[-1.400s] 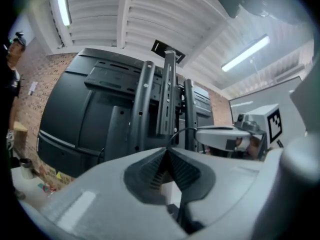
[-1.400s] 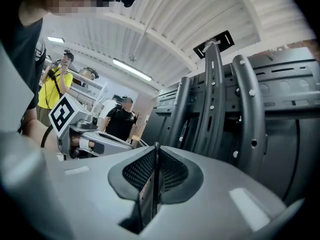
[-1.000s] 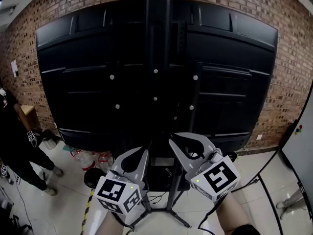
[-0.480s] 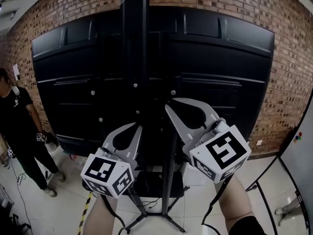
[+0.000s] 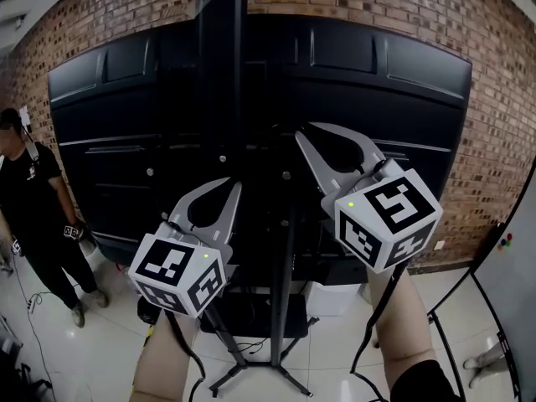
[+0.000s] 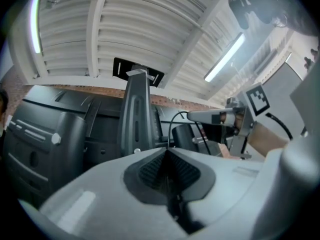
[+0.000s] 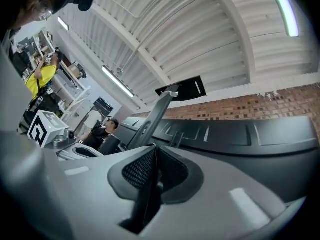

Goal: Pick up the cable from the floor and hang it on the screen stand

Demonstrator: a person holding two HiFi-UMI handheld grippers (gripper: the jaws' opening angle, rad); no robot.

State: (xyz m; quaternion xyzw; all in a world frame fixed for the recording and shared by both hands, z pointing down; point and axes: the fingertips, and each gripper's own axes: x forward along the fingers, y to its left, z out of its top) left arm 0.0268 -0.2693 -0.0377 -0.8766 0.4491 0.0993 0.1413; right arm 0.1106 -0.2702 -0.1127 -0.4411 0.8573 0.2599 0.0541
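The cable [image 6: 169, 130] is off the floor and is held between the two hand-held grippers, in front of the back side of the screen. In the left gripper view it comes out of the tips of the left hand-held gripper [image 6: 166, 151], goes up, bends over to the right and arrives at the tips of the right hand-held gripper [image 6: 193, 115]. So the stretch that can be seen makes a thin arc, and its long axis goes from left to right between the two tools. In the head view the cable is too thin to follow against the black screen.

The left hand-held gripper [image 5: 234, 184] has its jaws pressed together on the cable. The right hand-held gripper [image 7: 154, 149] has its jaws almost together as well, with a thin dark line between the pads, so it pinches the other end of this stretch. Both tools are raised, the right one [image 5: 300, 134] higher than the left one.

There is one cable, two hand-held grippers, one screen [image 5: 377, 99] and one screen stand [image 5: 219, 74]. The column of the stand goes up just to the left of the left tool's tips, and the right tool is to the right of it. Behind the screen is a brick wall [image 5: 494, 99]. On the floor [image 5: 100, 342], at the far left, stands one person in black clothes [image 5: 33, 199].
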